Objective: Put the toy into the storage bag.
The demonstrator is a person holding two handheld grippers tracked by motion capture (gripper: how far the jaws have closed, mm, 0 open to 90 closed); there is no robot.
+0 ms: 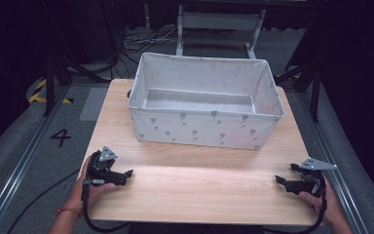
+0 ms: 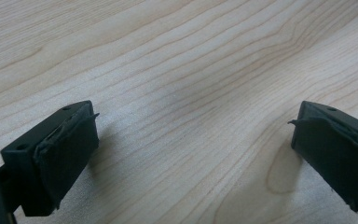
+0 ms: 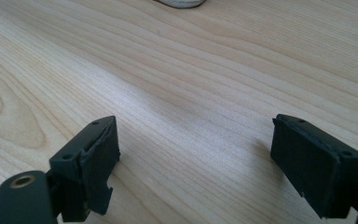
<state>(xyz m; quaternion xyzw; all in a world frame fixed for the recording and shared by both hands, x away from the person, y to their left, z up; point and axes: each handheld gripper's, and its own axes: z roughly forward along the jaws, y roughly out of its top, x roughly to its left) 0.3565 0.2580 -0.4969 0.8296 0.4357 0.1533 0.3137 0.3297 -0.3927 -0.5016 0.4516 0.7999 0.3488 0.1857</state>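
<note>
A white fabric bin (image 1: 206,129) with small grey prints stands open-topped at the back middle of the light wooden table (image 1: 199,185); its inside looks bare. My left gripper (image 1: 128,173) rests near the table's front left corner, held by a hand, jaws pointing right. In the left gripper view my left gripper (image 2: 193,140) stands open over bare wood. My right gripper (image 1: 278,179) sits near the front right edge, jaws pointing left. The right gripper view shows my right gripper (image 3: 196,158) open too, nothing between its pads.
The bin's bottom corner (image 3: 179,3) peeks in at the top of the right gripper view. Beyond the table lie grey floor, black cables (image 1: 136,41), a white metal frame (image 1: 219,22) and dark stands. A "4" (image 1: 61,137) is marked on the floor at left.
</note>
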